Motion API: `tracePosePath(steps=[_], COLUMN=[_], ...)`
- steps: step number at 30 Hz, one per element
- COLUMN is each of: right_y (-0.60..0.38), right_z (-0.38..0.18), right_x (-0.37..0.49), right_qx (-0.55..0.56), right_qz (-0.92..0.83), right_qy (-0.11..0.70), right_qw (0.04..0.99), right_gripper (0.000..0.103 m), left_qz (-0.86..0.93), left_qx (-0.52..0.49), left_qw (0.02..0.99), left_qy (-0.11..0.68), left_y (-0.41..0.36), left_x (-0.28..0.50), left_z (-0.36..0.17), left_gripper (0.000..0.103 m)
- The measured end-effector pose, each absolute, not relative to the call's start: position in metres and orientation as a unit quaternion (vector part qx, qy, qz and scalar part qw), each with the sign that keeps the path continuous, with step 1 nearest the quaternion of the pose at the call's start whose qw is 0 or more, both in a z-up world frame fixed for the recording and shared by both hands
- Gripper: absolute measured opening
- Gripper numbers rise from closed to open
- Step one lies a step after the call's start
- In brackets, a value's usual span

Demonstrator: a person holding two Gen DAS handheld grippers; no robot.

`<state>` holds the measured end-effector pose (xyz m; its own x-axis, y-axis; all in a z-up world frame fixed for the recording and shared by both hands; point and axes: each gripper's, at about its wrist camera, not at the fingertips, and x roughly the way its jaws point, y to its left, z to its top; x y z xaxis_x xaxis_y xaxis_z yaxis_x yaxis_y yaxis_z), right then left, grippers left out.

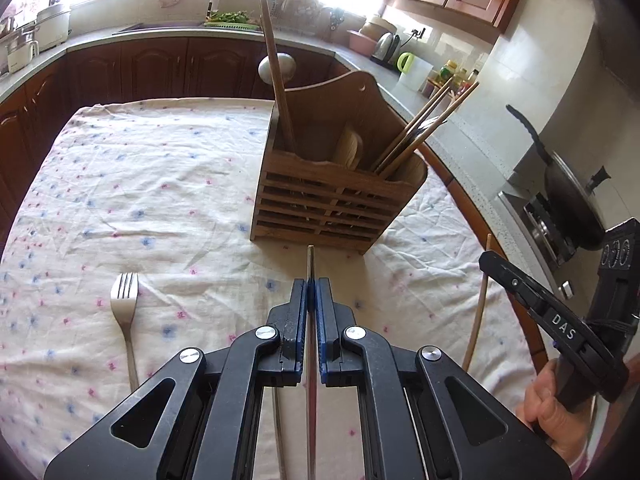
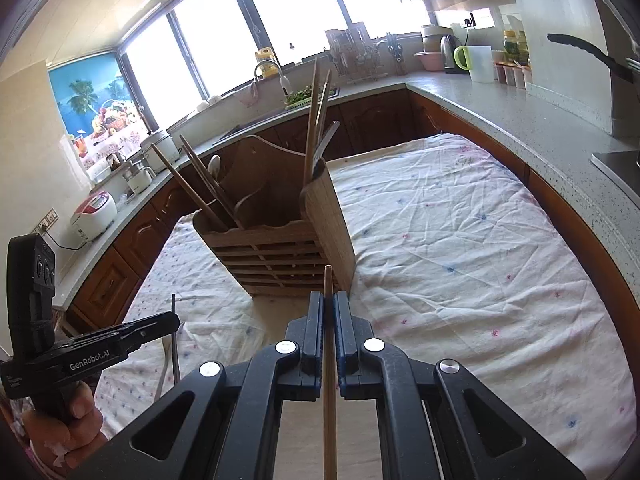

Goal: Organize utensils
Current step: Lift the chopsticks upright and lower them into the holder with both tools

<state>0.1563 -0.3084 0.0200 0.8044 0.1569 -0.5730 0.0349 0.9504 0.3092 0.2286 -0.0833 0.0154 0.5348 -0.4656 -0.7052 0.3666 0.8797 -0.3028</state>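
A slatted wooden utensil holder (image 1: 336, 204) (image 2: 276, 248) stands on the flower-print cloth (image 1: 160, 184). Several wooden chopsticks (image 1: 424, 132), a wooden spoon and a long-handled ladle (image 1: 277, 68) stick out of it. My left gripper (image 1: 311, 292) is shut on a thin metal stick (image 1: 310, 258), just short of the holder's front. It shows at the left of the right wrist view as the left gripper (image 2: 170, 322). My right gripper (image 2: 329, 304) is shut on a wooden chopstick (image 2: 328, 276) in front of the holder. That right gripper (image 1: 490, 258) appears at the right of the left wrist view. A metal fork (image 1: 126, 300) lies on the cloth, left of my left gripper.
A grey counter (image 2: 520, 120) on dark wood cabinets curves around the table. A wok (image 1: 568, 196) sits on the stove at right. Kettles and jars (image 2: 472, 60) stand at the back right, with a sink (image 1: 160, 26) and rice cookers (image 2: 94, 212) at the left.
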Motion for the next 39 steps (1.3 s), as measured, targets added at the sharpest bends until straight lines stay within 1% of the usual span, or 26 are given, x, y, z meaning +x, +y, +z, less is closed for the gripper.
tracePosePath(steps=[11,18,30,39], right_y=[-0.296,-0.295,-0.297,-0.302], right_z=[0.061,0.074,0.084,0.111], right_x=[0.138,0.135,0.14,0.153], right_qx=[0.142,0.14,0.137,0.133], right_qz=[0.044,0.043,0.045,0.041], right_qy=[0.263,0.246,0.234,0.2], right_qw=[0.953,0.958,0.961,0.97], right_gripper=[0.005,0.005,0.005,0.005], left_qz=[-0.25,-0.251,-0.245,-0.242], left_qx=[-0.079,-0.083,-0.088,-0.094], left_qw=[0.89,0.898,0.908,0.921], left_qy=[0.372,0.352,0.329,0.292], left_y=[-0.055,-0.045,-0.038,-0.038], left_x=[0.2,0.192,0.198,0.217], left_z=[0.059,0.075,0.091,0.122], left_gripper=[0.004,0.004,0.003,0.004])
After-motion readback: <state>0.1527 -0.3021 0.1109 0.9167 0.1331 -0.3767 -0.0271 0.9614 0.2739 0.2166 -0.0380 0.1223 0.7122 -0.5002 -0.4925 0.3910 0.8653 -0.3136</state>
